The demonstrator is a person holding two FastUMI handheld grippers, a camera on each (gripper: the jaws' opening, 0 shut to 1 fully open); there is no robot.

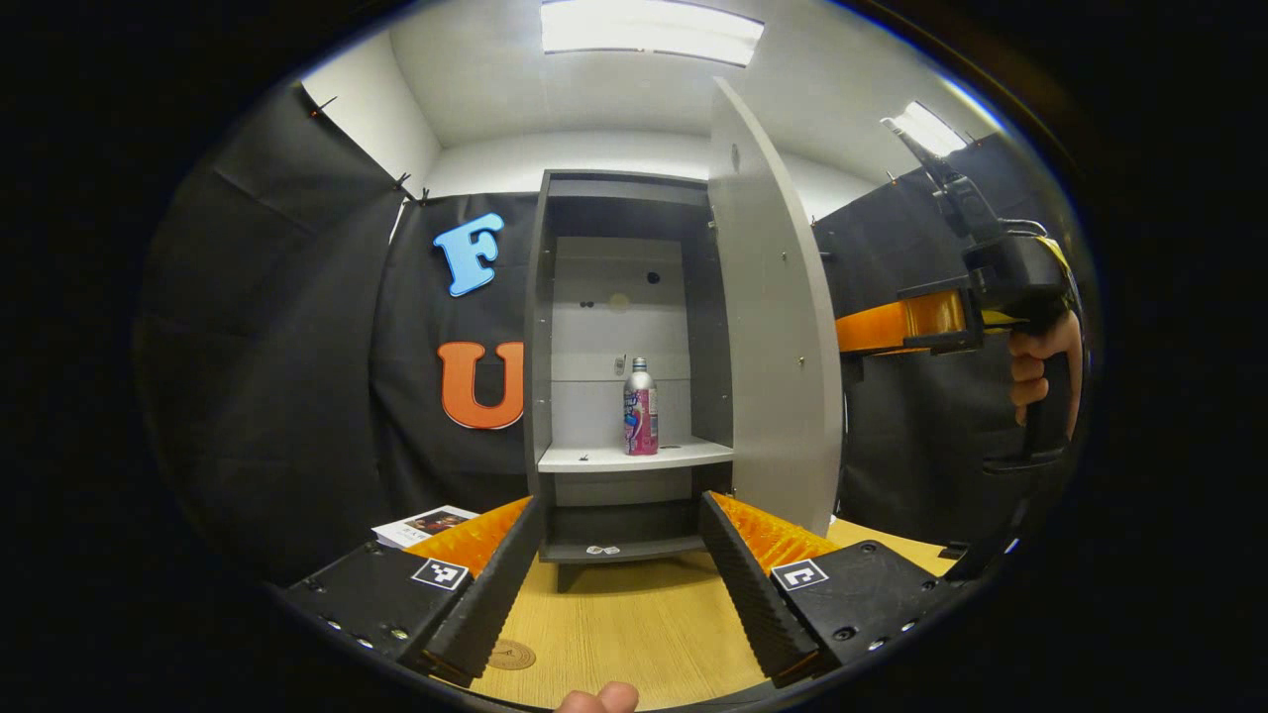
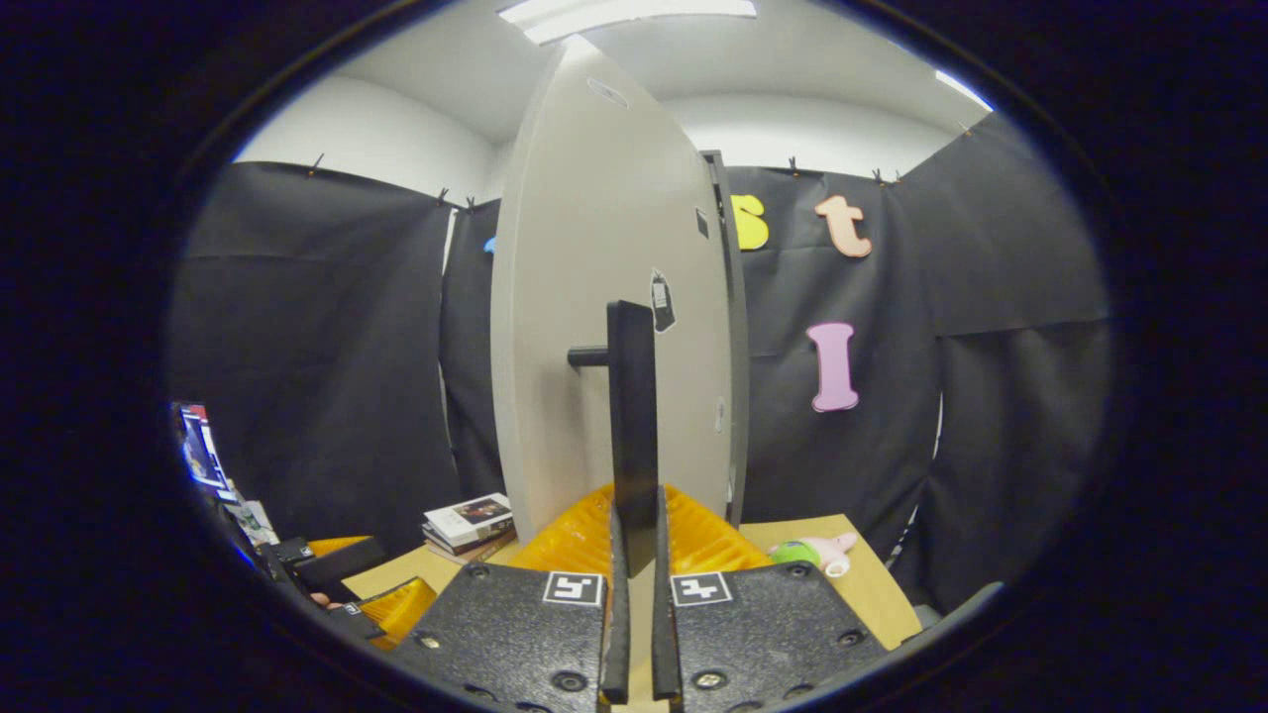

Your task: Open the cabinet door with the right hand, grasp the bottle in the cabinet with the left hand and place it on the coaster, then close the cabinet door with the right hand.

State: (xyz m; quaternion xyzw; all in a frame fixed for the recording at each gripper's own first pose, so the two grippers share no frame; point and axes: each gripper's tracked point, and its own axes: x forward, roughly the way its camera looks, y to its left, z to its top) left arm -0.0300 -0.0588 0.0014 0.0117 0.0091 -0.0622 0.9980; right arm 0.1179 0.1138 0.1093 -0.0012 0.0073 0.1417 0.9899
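Note:
The grey cabinet (image 1: 540, 327) stands with its door (image 1: 773, 327) swung wide. Upright on its middle shelf is a silver bottle (image 1: 640, 408) with a pink label. My left gripper (image 1: 619, 584) is open low over the table, in front of the cabinet and well short of the bottle. A round wooden coaster (image 1: 511, 655) lies on the table beside its left finger. In the right gripper view my right gripper (image 2: 639, 530) is shut on the door's black bar handle (image 2: 631, 416). In the left gripper view, that right gripper (image 1: 877, 332) reaches behind the door, held by a hand (image 1: 1040, 366).
A stack of books (image 2: 466, 520) lies on the wooden table (image 1: 634, 624) left of the cabinet. A small plush toy (image 2: 812, 553) sits near the table's right edge. Black cloth walls close in all around. The cabinet's lower shelf (image 1: 614, 547) carries a small item.

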